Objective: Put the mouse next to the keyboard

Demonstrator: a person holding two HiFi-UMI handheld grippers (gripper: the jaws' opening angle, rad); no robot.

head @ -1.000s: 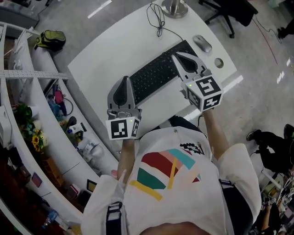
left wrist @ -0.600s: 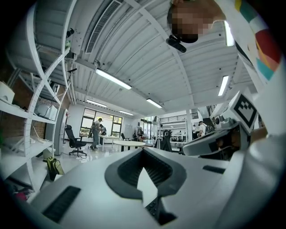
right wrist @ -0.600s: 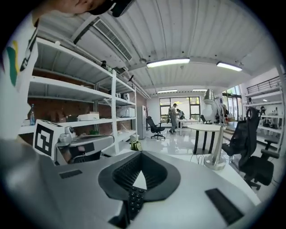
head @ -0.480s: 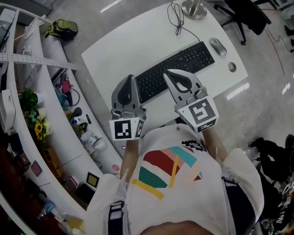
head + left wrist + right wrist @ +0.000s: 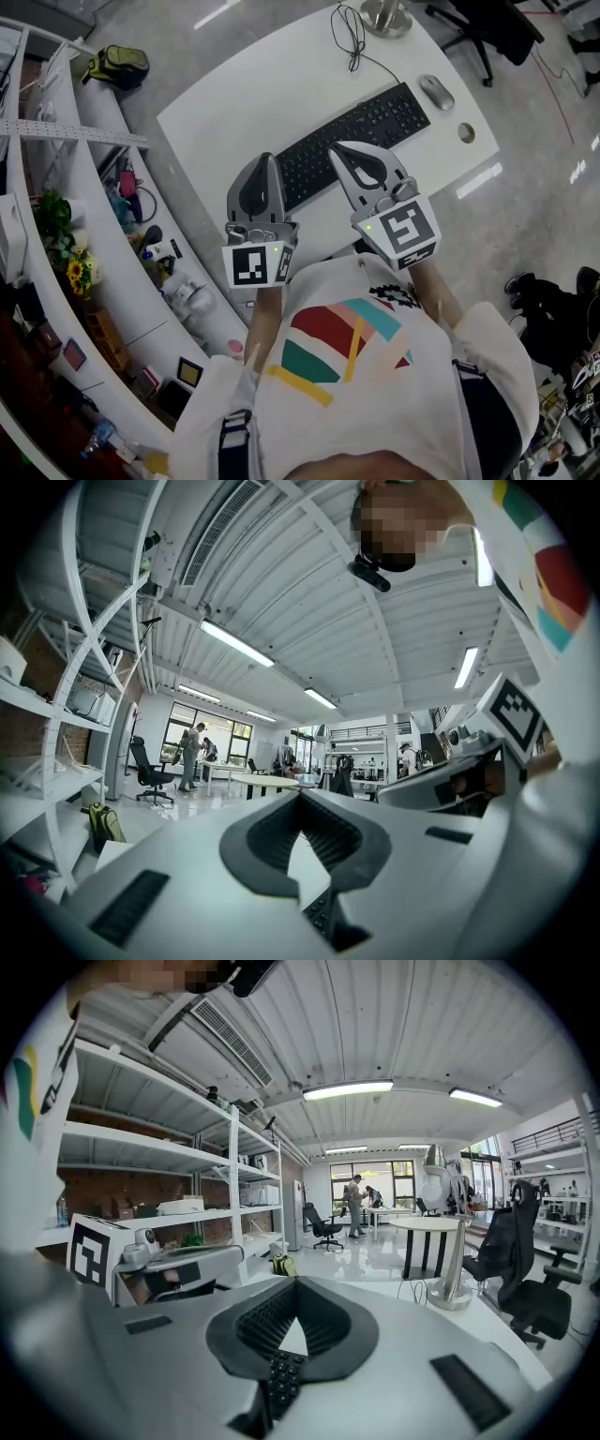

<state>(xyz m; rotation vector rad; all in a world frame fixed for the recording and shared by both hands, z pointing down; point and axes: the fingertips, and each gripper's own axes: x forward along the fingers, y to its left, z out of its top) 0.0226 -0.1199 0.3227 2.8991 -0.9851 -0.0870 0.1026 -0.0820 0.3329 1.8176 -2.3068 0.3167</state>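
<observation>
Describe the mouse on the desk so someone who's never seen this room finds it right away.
Start at the white desk and find the long black keyboard lying across it. Just past the keyboard's right end sits the mouse, a small silver-grey oval. Unlike the flat round grommet hole nearby, it is elongated.

Grn backpack (image 5: 120, 66), ofc chair (image 5: 473, 26)

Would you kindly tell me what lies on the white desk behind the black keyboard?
Behind the black keyboard, the white desk carries a looped black cable and a round metal stand base. Nothing covers that area; the stand's upper part is out of frame.
</observation>
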